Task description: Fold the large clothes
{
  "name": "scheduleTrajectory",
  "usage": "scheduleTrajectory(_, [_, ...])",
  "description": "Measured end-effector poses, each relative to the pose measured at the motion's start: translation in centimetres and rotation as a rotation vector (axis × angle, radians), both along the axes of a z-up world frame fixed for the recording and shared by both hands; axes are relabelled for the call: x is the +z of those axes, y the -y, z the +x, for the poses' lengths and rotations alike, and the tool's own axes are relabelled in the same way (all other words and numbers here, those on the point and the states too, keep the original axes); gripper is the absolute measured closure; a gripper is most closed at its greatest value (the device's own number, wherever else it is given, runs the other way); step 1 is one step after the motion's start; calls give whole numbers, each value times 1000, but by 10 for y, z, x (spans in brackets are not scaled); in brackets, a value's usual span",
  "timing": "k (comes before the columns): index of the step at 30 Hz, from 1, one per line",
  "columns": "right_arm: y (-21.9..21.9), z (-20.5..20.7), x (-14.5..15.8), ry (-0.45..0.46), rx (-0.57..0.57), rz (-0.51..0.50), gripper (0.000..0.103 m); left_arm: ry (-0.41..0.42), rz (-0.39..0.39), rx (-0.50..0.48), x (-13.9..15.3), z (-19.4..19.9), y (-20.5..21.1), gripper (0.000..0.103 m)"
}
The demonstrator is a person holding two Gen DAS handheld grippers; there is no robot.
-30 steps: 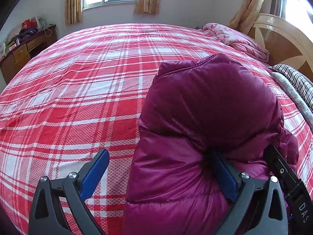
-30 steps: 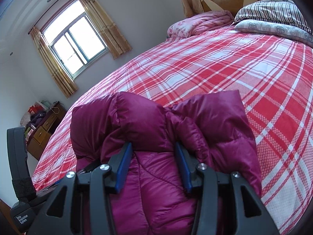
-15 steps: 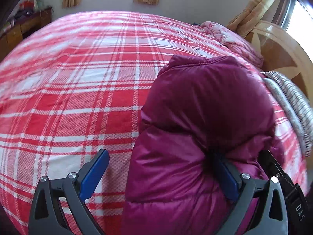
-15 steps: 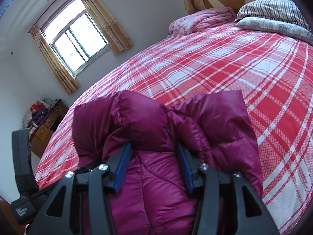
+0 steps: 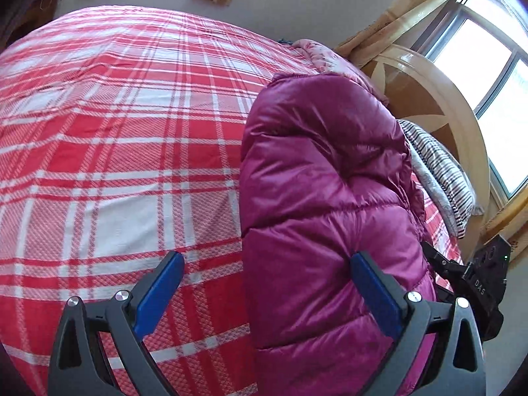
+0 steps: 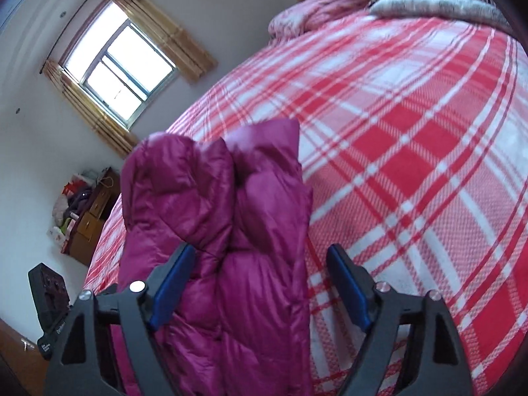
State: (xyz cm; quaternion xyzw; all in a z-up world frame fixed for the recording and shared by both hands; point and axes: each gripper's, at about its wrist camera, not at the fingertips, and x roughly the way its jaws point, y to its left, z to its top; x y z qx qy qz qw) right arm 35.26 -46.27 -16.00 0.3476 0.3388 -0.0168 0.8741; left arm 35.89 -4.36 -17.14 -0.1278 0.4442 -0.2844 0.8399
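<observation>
A magenta puffer jacket (image 5: 323, 198) lies folded in a bulky bundle on the red plaid bedspread (image 5: 115, 132). It also shows in the right wrist view (image 6: 231, 231). My left gripper (image 5: 264, 283) is open, its right finger against the jacket's near end and its left finger over the bedspread. My right gripper (image 6: 260, 280) is open wide, its left finger touching the jacket's fold and its right finger over the bedspread. The jacket's underside is hidden.
A wooden headboard (image 5: 439, 105) and striped pillows (image 5: 439, 171) stand past the jacket. A pink quilt (image 6: 316, 10) lies bunched at the bed's head. A cluttered wooden dresser (image 6: 89, 217) stands by the wall under the window (image 6: 118, 72).
My right gripper has opened and let go of the jacket fold it pinched. Both cameras have tilted and swung; the jacket stays on the bed. The left gripper stays open.
</observation>
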Motion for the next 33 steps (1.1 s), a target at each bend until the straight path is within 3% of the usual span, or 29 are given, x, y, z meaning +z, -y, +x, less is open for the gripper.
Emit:
scheduleTrajectory(6, [-7, 9, -5, 1, 115, 34, 22, 46, 22, -92, 2, -4, 21, 2])
scheduleTrajectory(8, [-4, 9, -6, 3, 139, 52, 32, 46, 11, -106, 2, -5, 23, 3])
scheduleTrajectory(9, [-3, 8, -6, 9, 153, 66, 39, 48, -4, -121, 3, -7, 24, 14])
scheduleTrajectory(10, [-4, 7, -6, 24, 185, 100, 58, 47, -40, -160, 5, -11, 26, 37])
scheduleTrajectory(11, [-5, 5, -5, 38, 206, 116, 69, 66, -30, -163, 9, -15, 29, 38])
scheduleTrajectory(14, [-8, 3, 2, 51, 220, 87, 78, 162, 55, -178, 26, -33, 39, 61])
scheduleTrajectory(16, [-10, -1, 8, 60, 226, 91, 80, 176, 68, -169, 36, -38, 37, 73])
scheduleTrajectory(23, [-40, 13, 36, 112, 315, 75, 81, 256, 112, -108, 69, -56, 5, 74])
scheduleTrajectory(33, [-127, 69, 57, 142, 527, 68, 81, 293, 204, 112, 97, -69, -79, 74])
